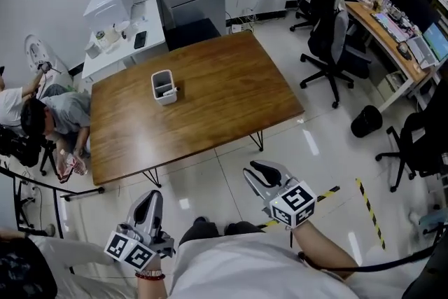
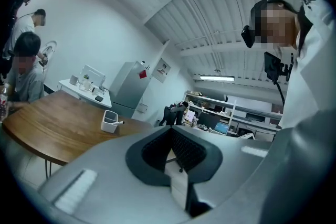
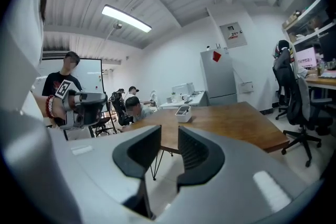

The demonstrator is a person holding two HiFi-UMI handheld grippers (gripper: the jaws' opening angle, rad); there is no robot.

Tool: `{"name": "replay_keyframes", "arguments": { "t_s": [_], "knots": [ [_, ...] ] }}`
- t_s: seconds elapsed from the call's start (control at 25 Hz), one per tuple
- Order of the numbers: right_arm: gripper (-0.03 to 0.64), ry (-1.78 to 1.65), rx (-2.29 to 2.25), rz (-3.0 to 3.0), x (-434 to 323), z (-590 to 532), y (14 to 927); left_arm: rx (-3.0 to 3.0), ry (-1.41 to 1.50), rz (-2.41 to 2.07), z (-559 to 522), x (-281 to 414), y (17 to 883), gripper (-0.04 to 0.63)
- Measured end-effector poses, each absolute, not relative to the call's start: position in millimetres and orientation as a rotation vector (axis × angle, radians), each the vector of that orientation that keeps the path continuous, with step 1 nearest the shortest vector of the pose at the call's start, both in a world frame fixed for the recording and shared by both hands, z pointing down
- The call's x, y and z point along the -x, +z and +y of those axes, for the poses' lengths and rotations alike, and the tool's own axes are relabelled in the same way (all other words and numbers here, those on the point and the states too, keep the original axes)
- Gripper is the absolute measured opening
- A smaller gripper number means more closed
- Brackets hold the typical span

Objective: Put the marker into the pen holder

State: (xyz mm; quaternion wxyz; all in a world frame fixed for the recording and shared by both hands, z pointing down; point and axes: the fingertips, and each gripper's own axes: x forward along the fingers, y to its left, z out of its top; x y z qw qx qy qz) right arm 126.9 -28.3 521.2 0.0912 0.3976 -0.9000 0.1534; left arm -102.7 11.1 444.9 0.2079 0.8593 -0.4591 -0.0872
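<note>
Marker (image 1: 170, 90) sits in the white pen holder (image 1: 163, 96) on the wooden table (image 1: 224, 87) in the head view, one end over the rim. The left gripper (image 1: 148, 201) and right gripper (image 1: 260, 171) hang low, well short of the table. In the left gripper view its jaw tips meet on nothing, and the marker (image 2: 119, 123) pokes from the distant holder (image 2: 108, 122). In the right gripper view the jaws stand narrowly apart and empty, with the holder (image 3: 183, 112) far beyond.

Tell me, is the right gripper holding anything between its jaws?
No, the right gripper has its jaws standing apart, and only the floor shows through the gap between them.
</note>
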Motion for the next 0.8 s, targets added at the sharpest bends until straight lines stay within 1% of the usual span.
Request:
{"name": "replay_keyframes", "arguments": {
  "t_s": [0.16, 0.28, 0.44, 0.6, 0.68, 0.8],
  "knots": [
    [0.086, 0.454, -1.238, -2.654, -138, -13, 517, -2.450, -0.260, -1.191, 19, 81, 436, 0.000],
    [0.086, 0.428, -1.242, -2.666, -130, 3, 505, -2.485, -0.266, -1.133, 32, 75, 430, 0.000],
    [0.086, 0.453, -1.234, -2.724, -103, 23, 486, -2.542, -0.244, -1.092, 58, 85, 412, 0.000],
    [0.083, 0.439, -1.191, -2.738, -65, 36, 476, -2.569, -0.238, -1.099, 83, 117, 405, 0.000],
    [0.084, 0.373, -1.115, -2.789, -45, 39, 458, -2.576, -0.250, -1.108, 93, 135, 401, 0.000],
    [0.084, 0.093, -0.954, -2.952, -25, 30, 402, -2.700, -0.182, -1.143, 109, 155, 379, 0.000]
  ]
}}
